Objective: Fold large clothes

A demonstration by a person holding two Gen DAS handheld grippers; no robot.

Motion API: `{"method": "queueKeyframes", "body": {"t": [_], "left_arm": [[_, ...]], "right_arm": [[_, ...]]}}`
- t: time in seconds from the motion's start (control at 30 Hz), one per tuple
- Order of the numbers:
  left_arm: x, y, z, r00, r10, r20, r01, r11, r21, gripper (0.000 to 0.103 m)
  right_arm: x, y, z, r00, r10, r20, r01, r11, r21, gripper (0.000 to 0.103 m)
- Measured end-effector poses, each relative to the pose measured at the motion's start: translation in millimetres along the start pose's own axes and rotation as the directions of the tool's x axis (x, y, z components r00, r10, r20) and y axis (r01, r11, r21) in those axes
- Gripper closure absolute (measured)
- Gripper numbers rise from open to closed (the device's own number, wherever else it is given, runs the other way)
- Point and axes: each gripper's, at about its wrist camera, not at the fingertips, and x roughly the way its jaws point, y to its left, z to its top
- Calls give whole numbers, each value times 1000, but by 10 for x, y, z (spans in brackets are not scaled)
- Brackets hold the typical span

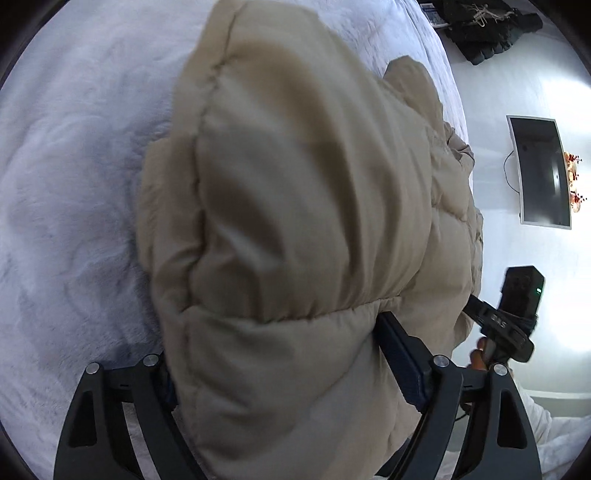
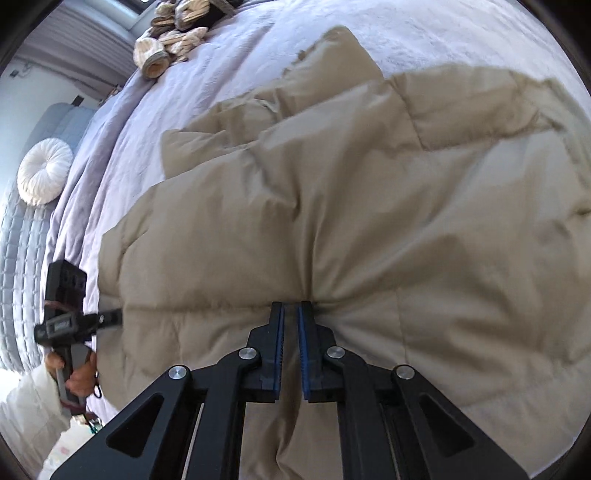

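puffer jacket [image 2: 332,206], beige, quilted, lies spread on the bed [image 1: 66,177] over a pale lilac cover; right tongs [image 2: 290,314] are pinched together on a fold of the jacket's near edge, fabric puckered between the blue pads [image 2: 303,354]; left tongs [image 1: 280,369] stand wide apart with a thick puffed section of the jacket between the fingers; right finger's pad [image 1: 400,363] lies against the fabric, the left finger's pad is hidden behind the bulge, so a wide clamp or a loose straddle, cannot tell which; jacket fills most of the left wrist view, bulging up toward the camera; in the right wrist view the left tongs show at the jacket's left edge, held by a hand [image 2: 79,380] with a white sleeve [image 2: 33,402]; round white cushion [image 2: 44,171] against a grey padded headboard [image 2: 26,254] at far left; pile of rolled knitted items [image 2: 173,33] at the far side of the bed; monitor [image 1: 541,170] on the white wall beyond the bed in the left wrist view
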Motion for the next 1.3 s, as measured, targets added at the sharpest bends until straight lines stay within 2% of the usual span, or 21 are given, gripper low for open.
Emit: {"method": "queueKeyframes", "body": {"t": [0.03,0.07,0.1,0.13,0.17,0.2,0.33,0.47,0.67,0.77,0.9,0.97,1.13,1.3], "left_arm": [[11,-28,7,1000,-4,-4,4,1000,4,17],[15,-68,5,1000,-14,-7,14,1000,12,29],[4,-108,-6,999,-41,-12,41,999,15,47],[-26,-152,-21,997,-71,-10,71,997,9,53],[-57,-194,-31,996,-90,-6,90,996,10,64],[-99,-269,-54,994,-113,0,113,993,13,69],[-267,-686,-175,978,-208,12,207,977,48,71],[-300,-1355,-234,951,-308,7,305,944,124,71],[59,-2350,-232,930,-366,-40,365,902,228,71],[291,-2701,-234,942,-332,-57,334,900,278,71],[471,-2937,-234,931,-356,-84,365,894,260,71],[544,-3026,-236,934,-346,-91,358,896,262,71],[874,-3359,-256,945,-306,-113,325,910,257,71],[1379,-3763,-246,961,-231,-153,268,914,305,71]], "right_arm": [[53,-38,13,1000,6,-5,-6,1000,21,98],[86,-68,23,1000,13,-10,-13,999,37,98],[120,-106,28,1000,24,-14,-23,998,56,98],[154,-151,28,999,38,-18,-36,996,78,99],[174,-171,21,999,45,-22,-43,995,87,99],[187,-199,18,998,54,-25,-51,994,96,99],[230,-269,9,997,74,-34,-70,992,107,99],[312,-320,18,995,91,-44,-85,989,122,101],[412,-351,7,995,92,-39,-88,991,101,103],[409,-410,-26,992,121,-31,-117,987,112,103],[262,-631,-65,973,227,-48,-214,959,185,103],[113,-744,-142,966,254,-48,-238,948,210,103],[-466,-1121,-537,946,324,8,-314,909,273,100],[-1058,-1666,-943,947,307,94,-320,886,336,99]]}}
